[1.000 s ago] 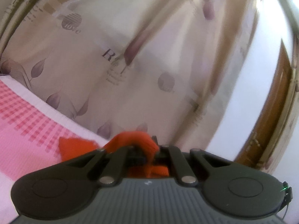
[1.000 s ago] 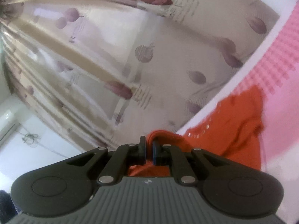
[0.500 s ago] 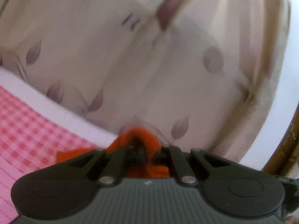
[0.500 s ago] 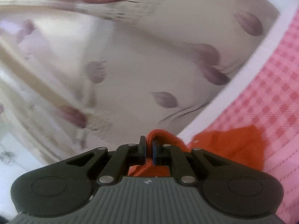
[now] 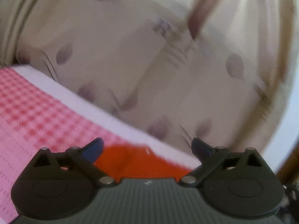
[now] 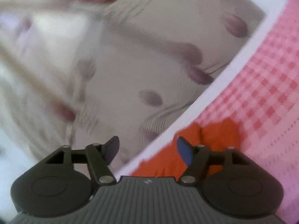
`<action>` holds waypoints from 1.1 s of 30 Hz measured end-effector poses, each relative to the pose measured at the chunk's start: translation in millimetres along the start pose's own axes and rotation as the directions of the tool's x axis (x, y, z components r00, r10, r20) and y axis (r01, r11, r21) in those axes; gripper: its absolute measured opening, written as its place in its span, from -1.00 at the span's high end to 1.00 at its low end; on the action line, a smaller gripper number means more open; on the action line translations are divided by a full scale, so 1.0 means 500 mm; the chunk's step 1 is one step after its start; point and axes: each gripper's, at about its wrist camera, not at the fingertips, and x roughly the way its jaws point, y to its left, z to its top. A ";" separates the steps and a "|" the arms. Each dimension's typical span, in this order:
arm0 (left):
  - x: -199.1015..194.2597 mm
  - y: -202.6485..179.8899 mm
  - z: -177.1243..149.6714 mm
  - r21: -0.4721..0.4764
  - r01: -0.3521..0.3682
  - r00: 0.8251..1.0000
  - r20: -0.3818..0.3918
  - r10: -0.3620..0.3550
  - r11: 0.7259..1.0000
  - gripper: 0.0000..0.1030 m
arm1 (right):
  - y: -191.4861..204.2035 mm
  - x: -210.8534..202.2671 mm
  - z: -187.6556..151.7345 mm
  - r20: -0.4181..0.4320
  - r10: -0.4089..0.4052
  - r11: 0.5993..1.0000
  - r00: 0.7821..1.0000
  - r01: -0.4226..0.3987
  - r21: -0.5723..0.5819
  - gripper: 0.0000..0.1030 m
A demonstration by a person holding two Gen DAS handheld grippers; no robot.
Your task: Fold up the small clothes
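A: What does the small garment (image 5: pixel 138 160) look like?

B: It is a plain orange-red cloth, one strong colour. The pictures are blurred, so I cannot tell which kind of clothing it is. In the left wrist view it lies flat and low, with one soft crease going up through its middle.

A: Where is it?

B: It lies on the pink checked cover (image 5: pixel 33 115), close to the white edge (image 5: pixel 104 112) of that cover. In the left wrist view it is at about six o'clock, between the two fingers. In the right wrist view the cloth (image 6: pixel 216 136) is at about five o'clock, and there it shows a fold line from top to bottom.

A: How stands the left gripper (image 5: pixel 147 146)?

B: Its jaws are opening and already stand wide. The cloth is under the gap, but the pads do not press on it.

A: And the right gripper (image 6: pixel 148 146)?

B: Its jaws are opening too, a little narrower. The blue pad (image 6: pixel 185 153) is in front of the cloth, with no pinch on it.

A: What is behind?

B: A cream curtain (image 5: pixel 149 56) with mauve leaf prints, from ten to two o'clock.
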 end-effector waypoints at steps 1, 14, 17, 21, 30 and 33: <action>-0.016 0.009 -0.006 0.005 0.026 0.999 -0.039 -0.026 1.000 -0.95 | 0.017 -0.009 -0.020 -0.027 -0.004 0.998 1.000 0.002 -0.062 -0.49; -0.070 0.035 -0.122 0.154 0.138 0.936 -0.343 -0.078 0.978 0.67 | 0.108 0.024 -0.145 -0.133 -0.374 0.787 0.918 0.238 -0.569 -0.60; -0.062 0.063 -0.111 0.143 0.172 0.919 -0.380 -0.107 0.975 0.84 | 0.113 0.043 -0.171 -0.157 -0.474 0.675 0.866 0.243 -0.697 -0.60; -0.066 0.122 -0.070 0.173 0.109 0.927 -0.373 -0.037 0.979 0.85 | 0.120 0.045 -0.189 -0.161 -0.505 0.584 0.848 0.199 -0.787 -0.67; -0.121 0.147 -0.019 0.162 0.124 0.955 -0.287 -0.073 0.979 0.76 | 0.115 0.045 -0.182 -0.211 -0.472 0.621 0.856 0.153 -0.769 -0.95; -0.115 0.126 -0.016 0.136 0.151 0.961 -0.251 -0.113 0.979 -0.44 | 0.118 0.051 -0.186 -0.216 -0.474 0.613 0.854 0.144 -0.777 -1.00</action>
